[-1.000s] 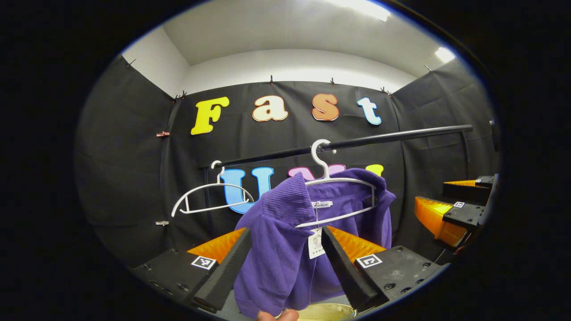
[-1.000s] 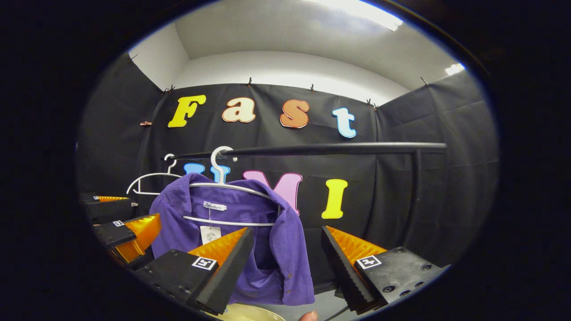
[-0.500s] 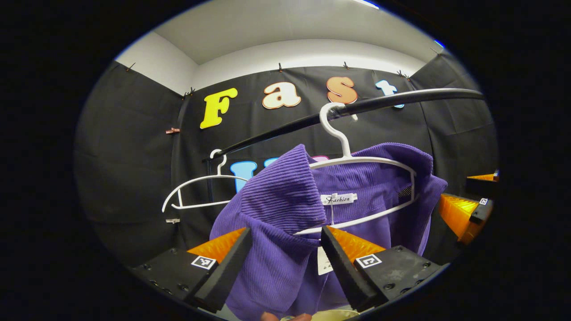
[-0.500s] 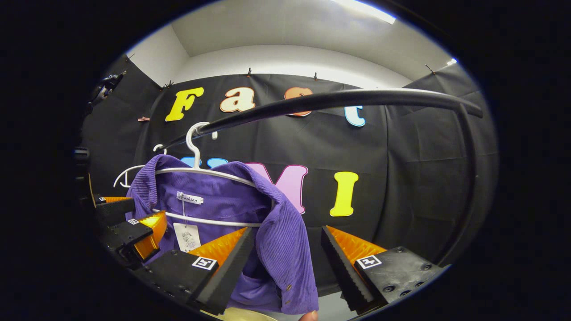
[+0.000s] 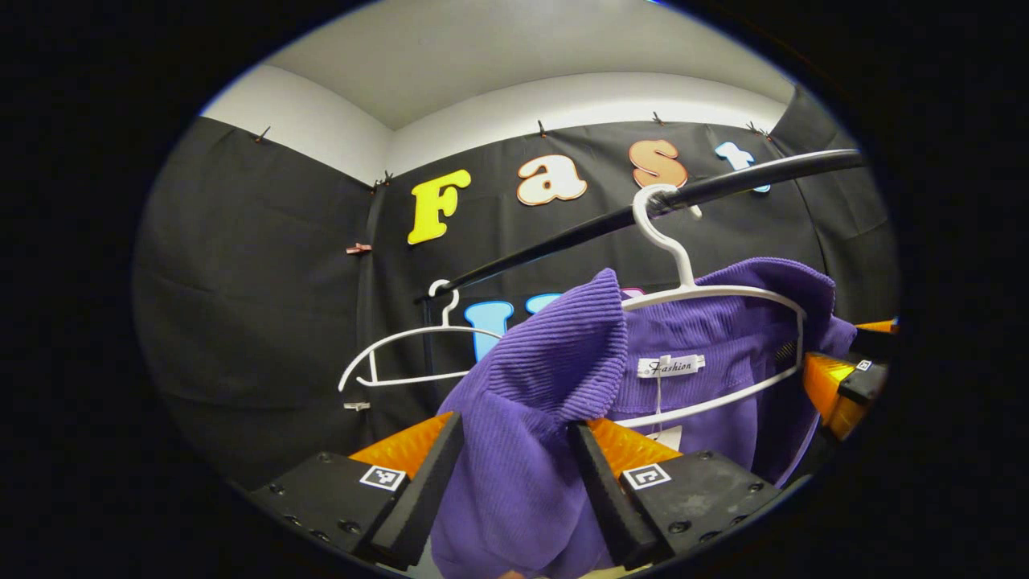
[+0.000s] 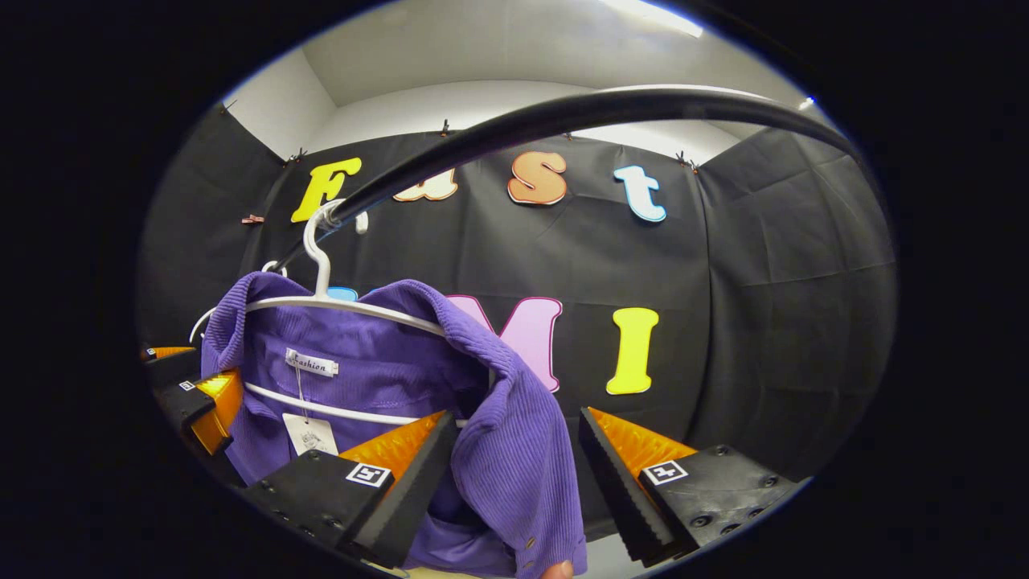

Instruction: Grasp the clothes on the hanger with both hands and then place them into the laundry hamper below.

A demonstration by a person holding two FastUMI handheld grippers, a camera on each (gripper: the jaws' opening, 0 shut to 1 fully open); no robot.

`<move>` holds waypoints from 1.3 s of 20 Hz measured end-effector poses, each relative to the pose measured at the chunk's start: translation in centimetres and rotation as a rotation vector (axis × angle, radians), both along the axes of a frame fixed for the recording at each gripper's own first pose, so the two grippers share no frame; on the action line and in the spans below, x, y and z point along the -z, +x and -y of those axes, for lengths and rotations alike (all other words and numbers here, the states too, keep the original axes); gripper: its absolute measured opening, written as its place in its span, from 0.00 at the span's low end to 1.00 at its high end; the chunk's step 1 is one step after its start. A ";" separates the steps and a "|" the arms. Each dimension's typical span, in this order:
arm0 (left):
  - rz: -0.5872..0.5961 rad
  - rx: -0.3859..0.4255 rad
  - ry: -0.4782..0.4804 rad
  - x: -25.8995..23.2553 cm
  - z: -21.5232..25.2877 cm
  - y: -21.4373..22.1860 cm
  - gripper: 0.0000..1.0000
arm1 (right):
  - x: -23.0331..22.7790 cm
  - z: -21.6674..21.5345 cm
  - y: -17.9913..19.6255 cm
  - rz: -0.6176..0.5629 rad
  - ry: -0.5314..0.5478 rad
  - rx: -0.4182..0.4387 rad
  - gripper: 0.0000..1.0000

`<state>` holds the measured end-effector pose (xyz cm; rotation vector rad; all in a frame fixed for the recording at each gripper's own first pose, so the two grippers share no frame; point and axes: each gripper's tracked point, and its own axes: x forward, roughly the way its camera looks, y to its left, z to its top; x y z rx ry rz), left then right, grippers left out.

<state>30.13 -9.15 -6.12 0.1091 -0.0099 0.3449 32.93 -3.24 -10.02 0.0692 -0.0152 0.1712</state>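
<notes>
A purple ribbed garment (image 5: 555,362) hangs on a white hanger (image 5: 683,273) from the black rail (image 5: 563,237). My left gripper (image 5: 516,425) is open around the garment's left shoulder, and the cloth fills the gap between its fingers. In the right gripper view the same garment (image 6: 378,354) hangs on its hanger (image 6: 321,273), and my right gripper (image 6: 517,414) is open around its right shoulder and sleeve. The right gripper (image 5: 840,382) sits by the garment's far side at the right edge of the left gripper view. The left gripper (image 6: 197,398) sits at the left edge of the right gripper view.
An empty white hanger (image 5: 418,354) hangs on the rail to the left of the garment. The black rail (image 6: 563,108) arches close overhead in the right gripper view. A person's fingertip (image 6: 556,571) pokes in at the bottom edge.
Both grippers have moved up and in toward the garment, so its shoulders now lie between their fingers. The left gripper's fingers have drawn slightly closer together.
</notes>
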 end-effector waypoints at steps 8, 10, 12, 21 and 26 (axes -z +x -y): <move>-0.050 0.066 0.007 1.5 0.4 1.3 0.56 | 1.5 0.0 1.7 0.001 -0.064 -0.016 0.22; -0.044 0.109 0.017 1.6 0.7 1.8 0.31 | 2.5 -0.7 1.2 -0.025 -0.063 -0.059 0.10; -0.044 0.126 0.029 1.6 0.5 1.9 0.06 | 1.9 0.5 1.2 0.002 -0.080 -0.030 0.04; -0.009 0.122 0.063 -0.7 -0.8 0.8 0.05 | -3.3 5.2 2.7 0.263 -0.192 0.150 0.04; 0.085 0.074 0.168 -6.3 -2.5 -0.4 0.03 | -5.8 6.8 4.5 0.341 -0.215 0.222 0.04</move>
